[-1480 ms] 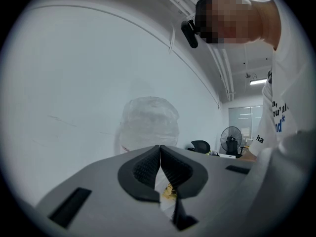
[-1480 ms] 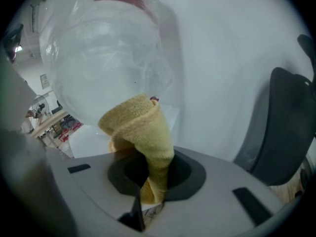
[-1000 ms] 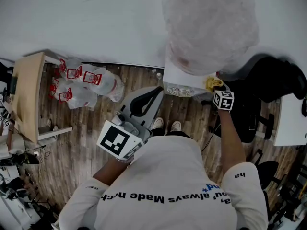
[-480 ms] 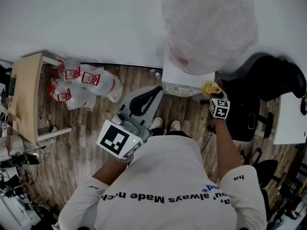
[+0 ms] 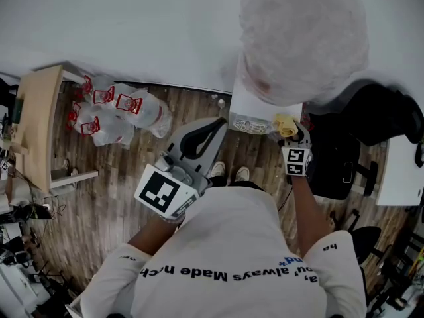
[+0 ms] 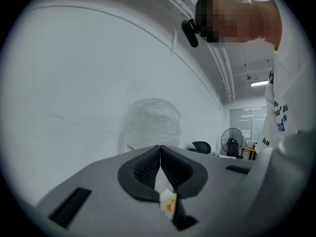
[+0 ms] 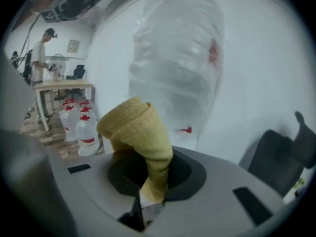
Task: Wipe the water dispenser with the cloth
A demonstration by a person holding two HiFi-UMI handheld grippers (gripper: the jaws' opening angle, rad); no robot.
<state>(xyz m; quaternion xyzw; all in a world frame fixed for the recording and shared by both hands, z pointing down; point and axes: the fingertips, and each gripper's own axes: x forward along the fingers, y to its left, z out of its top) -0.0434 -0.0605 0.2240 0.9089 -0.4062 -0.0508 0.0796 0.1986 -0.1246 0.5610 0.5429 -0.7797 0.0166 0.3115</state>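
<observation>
Overhead, you are holding your right gripper (image 5: 289, 136) at the front corner of the boxy white water dispenser (image 5: 255, 105), its jaws pinching a crumpled yellow cloth (image 5: 285, 124) below the big clear bottle (image 5: 301, 38). Your left gripper (image 5: 199, 141) is hovering apart over the wood floor (image 5: 112, 197).

Along the left jaws, you are pressing them together on nothing.

Along the right jaws, the ribbed cloth is bulging upward, while red-capped jugs (image 7: 81, 125) are standing beside a wooden table (image 7: 64, 85).
</observation>
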